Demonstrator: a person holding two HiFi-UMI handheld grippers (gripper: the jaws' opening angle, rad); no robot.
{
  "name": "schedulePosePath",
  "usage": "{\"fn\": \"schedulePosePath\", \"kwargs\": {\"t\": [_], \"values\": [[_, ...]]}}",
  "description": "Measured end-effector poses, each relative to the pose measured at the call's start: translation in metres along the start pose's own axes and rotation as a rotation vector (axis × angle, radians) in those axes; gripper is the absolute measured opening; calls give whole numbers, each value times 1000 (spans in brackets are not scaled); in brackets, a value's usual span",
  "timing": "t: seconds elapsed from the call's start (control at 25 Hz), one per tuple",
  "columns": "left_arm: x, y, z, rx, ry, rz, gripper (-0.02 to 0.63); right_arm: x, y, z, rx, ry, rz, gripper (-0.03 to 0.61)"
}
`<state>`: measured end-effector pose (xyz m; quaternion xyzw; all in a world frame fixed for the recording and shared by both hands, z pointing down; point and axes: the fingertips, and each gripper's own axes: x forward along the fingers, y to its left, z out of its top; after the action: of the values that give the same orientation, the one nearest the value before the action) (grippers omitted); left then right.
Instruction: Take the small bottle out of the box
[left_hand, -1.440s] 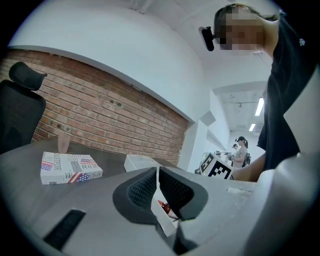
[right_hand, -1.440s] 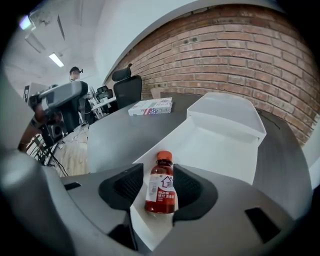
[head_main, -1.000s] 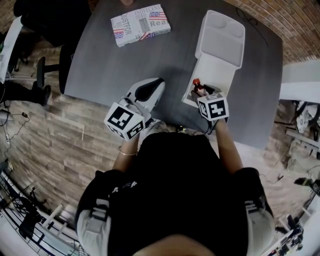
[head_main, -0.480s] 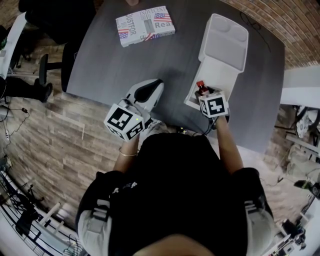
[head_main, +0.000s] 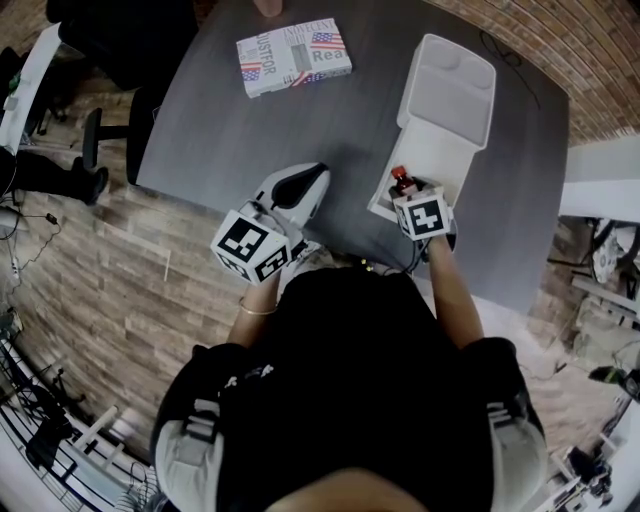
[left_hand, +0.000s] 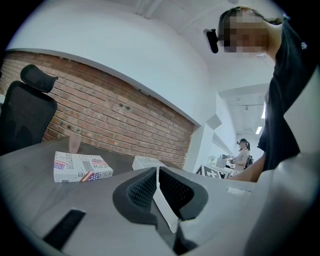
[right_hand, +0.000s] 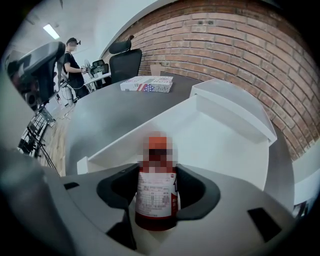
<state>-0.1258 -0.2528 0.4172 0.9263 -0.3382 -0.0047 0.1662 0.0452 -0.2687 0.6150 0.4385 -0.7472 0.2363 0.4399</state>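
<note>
A small brown bottle (head_main: 400, 181) with a red cap and a white label stands upright in the near end of the open white box (head_main: 446, 140). In the right gripper view the bottle (right_hand: 156, 192) sits between the two dark pads. My right gripper (head_main: 408, 192) reaches into the box around it, jaws closing, with the pads (right_hand: 197, 192) just beside the bottle's sides. My left gripper (head_main: 310, 176) rests low over the grey table left of the box. Its pads (left_hand: 172, 187) meet with nothing between them.
The box's lid (head_main: 455, 80) lies hinged open beyond its tray. A flag-printed book (head_main: 293, 57) lies at the table's far side, with a pink cup (left_hand: 74, 144) behind it. A black office chair (head_main: 110, 130) stands off the table's left edge. A brick wall runs along the far right.
The right gripper has stayed at the box's near end with the bottle between its jaws. The left gripper has not moved. The head view drifted slightly.
</note>
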Motion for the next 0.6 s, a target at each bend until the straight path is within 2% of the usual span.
{"fn": "schedulePosePath", "kwargs": {"t": [0.16, 0.44, 0.6], "values": [[-2, -3, 1, 8, 2, 5, 5, -2, 1, -1, 10, -34, -7, 218], [-5, -5, 3, 15, 8, 14, 5, -24, -4, 12, 131, -149, 0, 218], [0, -9, 4, 27, 14, 2, 5, -41, -4, 17, 178, -204, 36, 218]]}}
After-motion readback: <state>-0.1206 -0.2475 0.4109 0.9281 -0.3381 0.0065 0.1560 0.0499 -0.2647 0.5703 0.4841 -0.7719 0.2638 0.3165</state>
